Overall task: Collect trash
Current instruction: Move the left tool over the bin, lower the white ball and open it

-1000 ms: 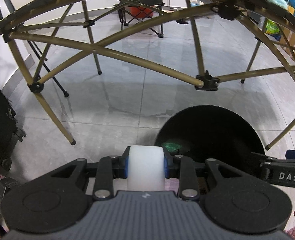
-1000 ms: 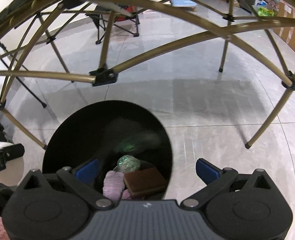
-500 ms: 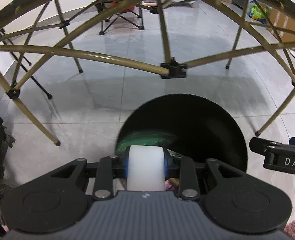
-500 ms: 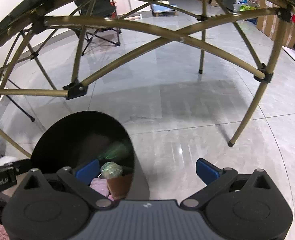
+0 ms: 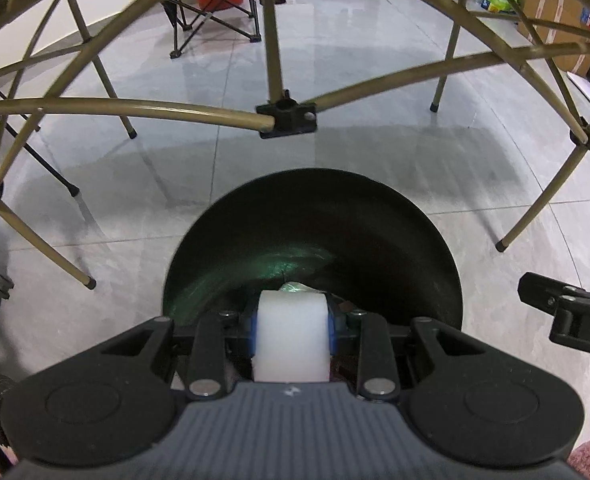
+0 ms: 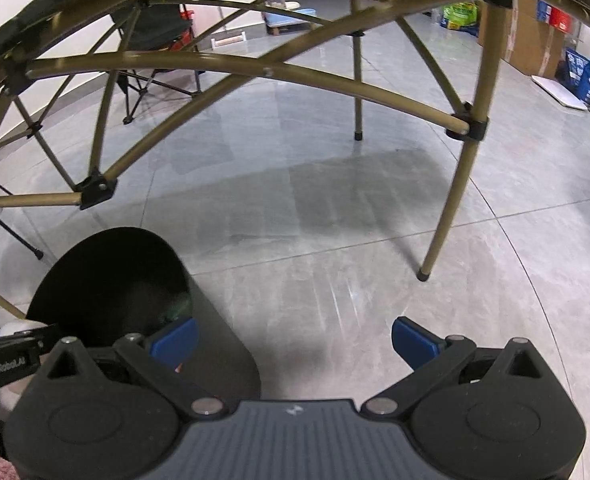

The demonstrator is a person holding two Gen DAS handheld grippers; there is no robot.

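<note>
Left wrist view: the left gripper [image 5: 293,312] has its fingers closed on a white cup [image 5: 292,338], pinched between the blue pads, and hangs right over the mouth of the black bin [image 5: 395,216]. The cup is not yet let go, so this piece is collected but not dropped. Deep in the bin a bit of crinkled greenish trash [image 5: 295,287] shows just beyond the cup, so some trash is already in. The rim curves wide to left, right and far side of the cup, so I judge there is ample room to release straight down. A frame joint [image 5: 286,117] of the table frame [image 5: 135,106] sits above the far rim, and legs stand left and right on the floor [image 5: 375,152]; lifting out forward risks a knock there.

Right wrist view: the right gripper [image 6: 293,340] holds nothing, its fingers spread wide above bare floor [image 6: 335,220]. The bin [image 6: 107,276] lies near left, its rim partly under the left pad. A table leg [image 6: 455,208] stands far right, with open floor between. No loose trash shows on the floor here, so what is left must lie out of view.
</note>
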